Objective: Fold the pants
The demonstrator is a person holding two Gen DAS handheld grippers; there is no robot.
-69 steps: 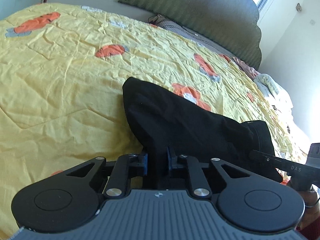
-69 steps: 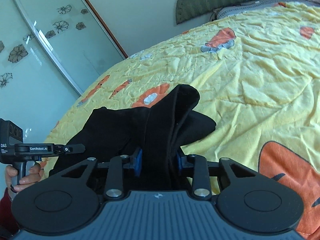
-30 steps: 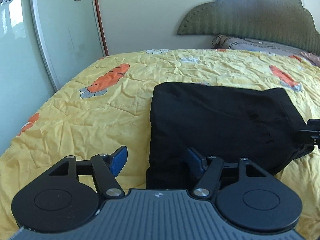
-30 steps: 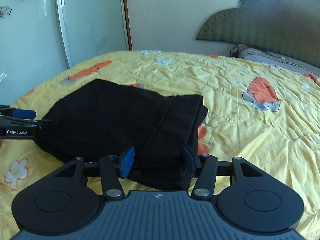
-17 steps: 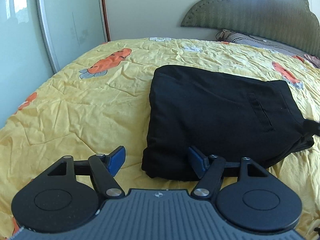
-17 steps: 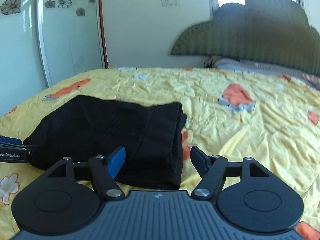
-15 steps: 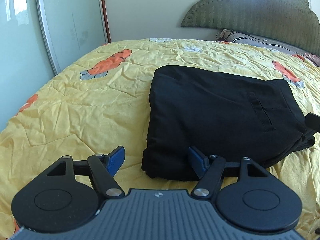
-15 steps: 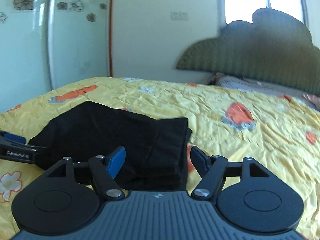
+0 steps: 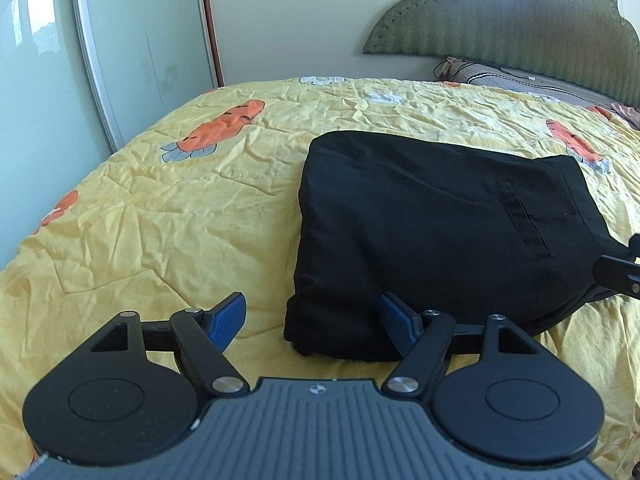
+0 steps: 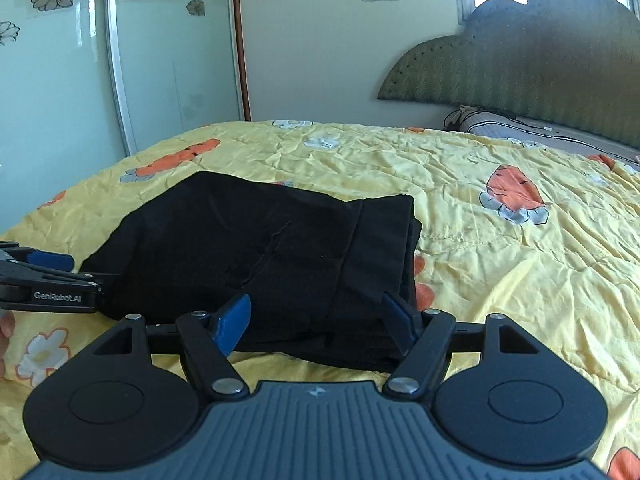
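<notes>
The black pants (image 9: 420,220) lie folded in a flat rectangle on the yellow carrot-print bedspread (image 9: 180,220). My left gripper (image 9: 312,314) hovers over their near left corner. Its jaws are opening and the corner lies loosely between the blue pads (image 9: 228,316), untouched by them. My right gripper (image 10: 316,316) stands open over the near right end of the pants (image 10: 260,240), where the stacked folded edges show, and its pads press on nothing. Each view catches the other gripper at its edge: the right gripper (image 9: 616,276) and the left gripper (image 10: 48,280).
The bedspread (image 10: 520,280) stretches wide to the right and beyond the pants. A green padded headboard (image 9: 500,20) and a pillow (image 9: 500,74) are at the far end. Glass wardrobe doors (image 10: 60,80) run along the left side. A hand (image 10: 4,328) shows at the left edge.
Both grippers held bunched black fabric at first; now the pants lie flat and folded, released. Both pairs of jaws have spread wider, and the right view has tipped up slightly.
</notes>
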